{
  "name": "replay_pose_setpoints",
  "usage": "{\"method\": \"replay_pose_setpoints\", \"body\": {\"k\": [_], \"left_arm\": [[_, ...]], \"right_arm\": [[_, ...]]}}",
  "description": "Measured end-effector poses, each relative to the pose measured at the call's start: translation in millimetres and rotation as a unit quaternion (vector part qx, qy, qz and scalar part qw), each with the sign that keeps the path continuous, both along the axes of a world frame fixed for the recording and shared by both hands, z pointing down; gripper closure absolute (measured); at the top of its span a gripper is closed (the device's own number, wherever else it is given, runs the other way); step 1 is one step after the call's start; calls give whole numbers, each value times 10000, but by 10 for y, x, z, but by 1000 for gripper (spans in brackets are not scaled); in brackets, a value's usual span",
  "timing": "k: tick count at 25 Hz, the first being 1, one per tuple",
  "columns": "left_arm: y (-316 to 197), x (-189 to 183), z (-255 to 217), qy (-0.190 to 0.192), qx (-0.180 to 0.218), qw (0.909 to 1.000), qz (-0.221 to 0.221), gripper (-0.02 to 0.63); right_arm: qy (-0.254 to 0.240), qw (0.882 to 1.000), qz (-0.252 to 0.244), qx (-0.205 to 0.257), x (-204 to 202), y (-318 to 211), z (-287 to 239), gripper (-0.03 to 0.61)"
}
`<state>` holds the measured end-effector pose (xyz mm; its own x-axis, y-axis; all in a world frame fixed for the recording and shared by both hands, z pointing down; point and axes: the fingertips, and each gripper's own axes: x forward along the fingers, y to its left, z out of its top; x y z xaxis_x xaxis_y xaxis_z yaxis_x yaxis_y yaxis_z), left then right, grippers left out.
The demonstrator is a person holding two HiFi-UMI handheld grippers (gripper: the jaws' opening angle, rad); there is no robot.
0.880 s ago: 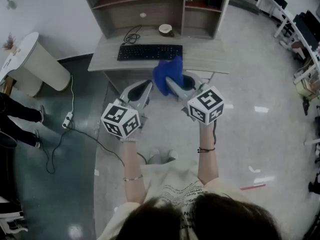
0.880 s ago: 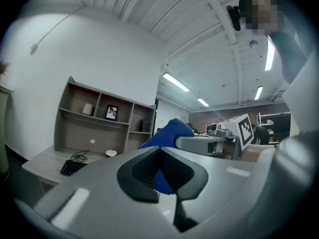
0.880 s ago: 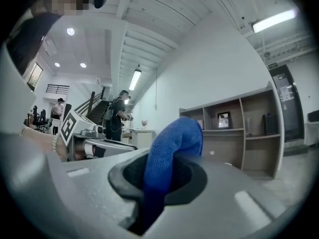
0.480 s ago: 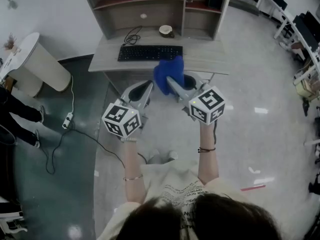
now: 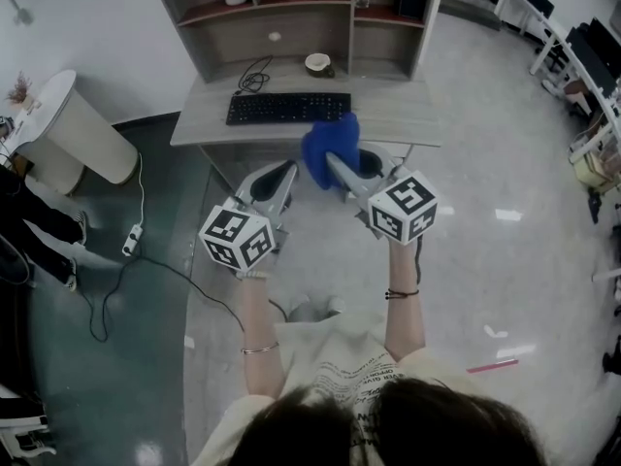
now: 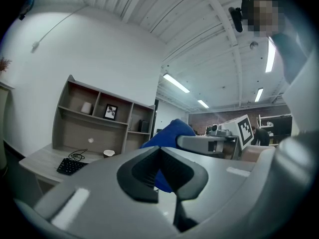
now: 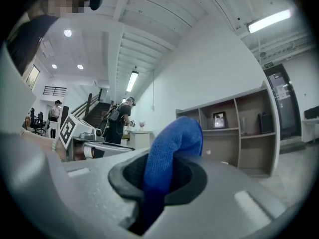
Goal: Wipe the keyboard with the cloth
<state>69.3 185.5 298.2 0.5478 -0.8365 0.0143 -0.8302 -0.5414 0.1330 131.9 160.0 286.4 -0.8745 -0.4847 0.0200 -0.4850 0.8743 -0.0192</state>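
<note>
Plausibly, with the right gripper's jaws pinched on just a fold of the blue cloth and the left gripper's jaws closed on nothing, the cloth could snag on keys and pull free at the keyboard on the far desk.

left gripper jaws pressed together | blue cloth just beyond the tips | keyboard on desk, lower left, below shelves
</note>
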Motion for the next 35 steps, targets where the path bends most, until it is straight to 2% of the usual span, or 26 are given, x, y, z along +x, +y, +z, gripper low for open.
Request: {"method": "replay_pose_setpoints", "body": {"k": [5,12,27,35], "left_arm": [[53,55,81,56,-123,9999,36,617],[44,-71,262,43,-322,9995,-50,617],[-477,-443,499,201,-546,9981,211,617],[-788,-681,582,292,-606,9973,303,617]], "right_arm": [[-122,9998,86,-94,70,-3,10,526],[-68,9995,51,-300,-77,-52,202,526],[336,9986,221,-344,-512,-433,479,526],[281,9978,435,-407,-651,-761,518,526]]}}
